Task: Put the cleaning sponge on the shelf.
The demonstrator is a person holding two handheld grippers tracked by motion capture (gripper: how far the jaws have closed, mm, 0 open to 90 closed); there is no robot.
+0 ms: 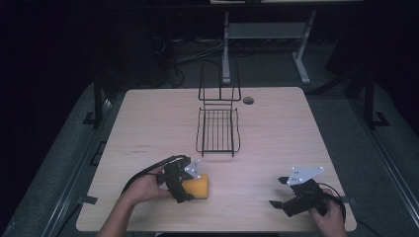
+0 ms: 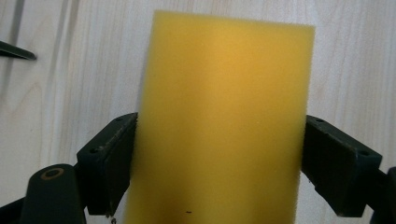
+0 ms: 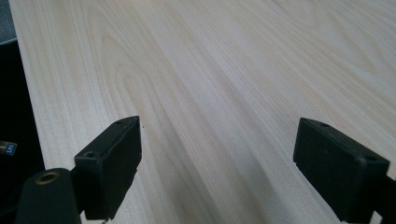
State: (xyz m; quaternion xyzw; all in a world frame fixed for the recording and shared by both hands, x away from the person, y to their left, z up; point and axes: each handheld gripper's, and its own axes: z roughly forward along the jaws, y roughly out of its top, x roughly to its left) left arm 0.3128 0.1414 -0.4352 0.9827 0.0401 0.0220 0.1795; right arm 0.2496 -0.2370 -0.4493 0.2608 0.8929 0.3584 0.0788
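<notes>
Centrally, wire rack (image 1: 218, 131) holds nothing; left gripper (image 1: 188, 183) clasps yellow sponge (image 2: 219, 126); right gripper (image 1: 282, 193) gapes.

The near end of the yellow sponge (image 2: 219, 121) is cut off by the bottom edge of the left gripper view. In the high view, part of it is hidden behind the left gripper (image 1: 184, 183).

The room lay mostly dark beyond the lit, pale wood-grain table (image 1: 276, 128); a small round hole (image 1: 248, 100) sat near its far edge; grey floor (image 1: 64, 163) flanked both sides; behind stood a light metal frame (image 1: 301, 49), perhaps another table's legs; cables (image 1: 192, 52) trailed across the floor there.
</notes>
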